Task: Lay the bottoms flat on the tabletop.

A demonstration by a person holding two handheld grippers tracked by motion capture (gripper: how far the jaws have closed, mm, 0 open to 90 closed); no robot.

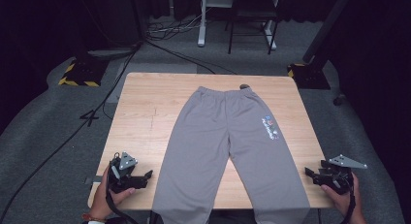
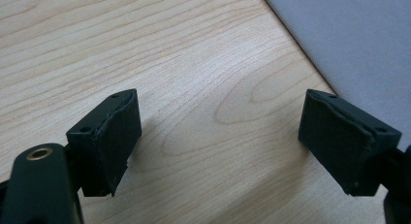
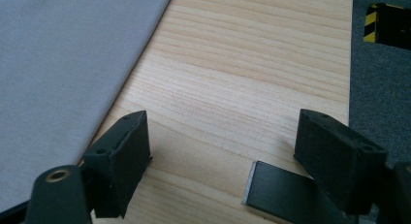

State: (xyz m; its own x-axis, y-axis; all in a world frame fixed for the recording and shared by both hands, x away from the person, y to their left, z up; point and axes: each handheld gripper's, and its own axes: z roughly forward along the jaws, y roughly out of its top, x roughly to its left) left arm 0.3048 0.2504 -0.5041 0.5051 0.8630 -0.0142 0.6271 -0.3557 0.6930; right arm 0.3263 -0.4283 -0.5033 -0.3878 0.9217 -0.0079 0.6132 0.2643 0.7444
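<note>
High view: grey pants (image 1: 228, 146) lie flat on the bench (image 1: 145, 117). The left claw (image 1: 145, 178) and right claw (image 1: 312, 174) sit beside them, both wide apart, holding nothing.

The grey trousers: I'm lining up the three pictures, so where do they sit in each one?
High view: the grey trousers lie flat mid-table, waistband far, leg ends hanging over the near edge.
Left gripper view: their cloth covers the upper right corner.
Right gripper view: their cloth covers the left side.
Shared landmark: the wooden table, whose bare grain borders the cloth's edge in every view.
</note>
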